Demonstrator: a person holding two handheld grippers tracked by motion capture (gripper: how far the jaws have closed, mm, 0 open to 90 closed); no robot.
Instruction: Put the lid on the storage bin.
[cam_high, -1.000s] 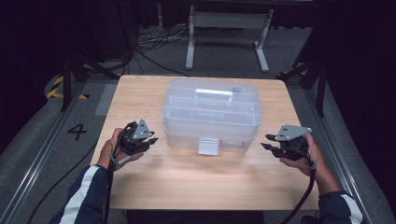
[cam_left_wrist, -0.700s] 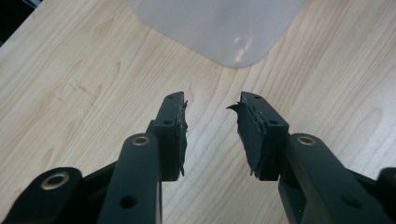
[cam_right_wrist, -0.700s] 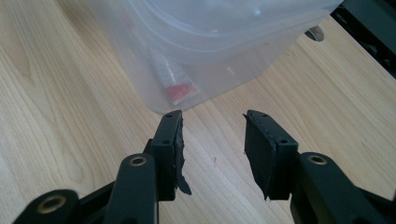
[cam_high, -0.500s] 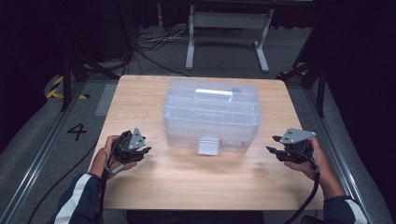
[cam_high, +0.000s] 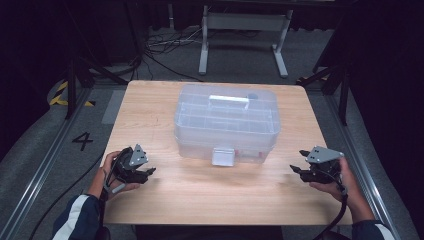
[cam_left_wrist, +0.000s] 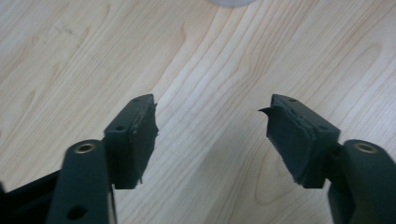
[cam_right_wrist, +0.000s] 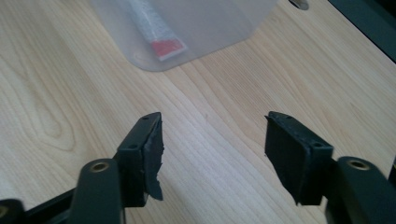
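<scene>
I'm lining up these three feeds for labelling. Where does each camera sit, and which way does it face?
High view: above the person's side, looking forward and down at the table, clear box, left gripper, right gripper, both forearms.
Left gripper view: on that gripper, facing bare wood between its open jaws.
Right gripper view: between its open jaws, the box's corner.
Shared: box, wood.

The left gripper (cam_high: 145, 174) sits low at the near left, held in the person's left hand (cam_high: 112, 172), its jaws pointing inward toward the middle. They have just been opening and stand apart with nothing between them. The right gripper (cam_high: 298, 162) mirrors it at the near right in the right hand (cam_high: 340, 177), jaws likewise just opened, empty, pointing inward.
</scene>
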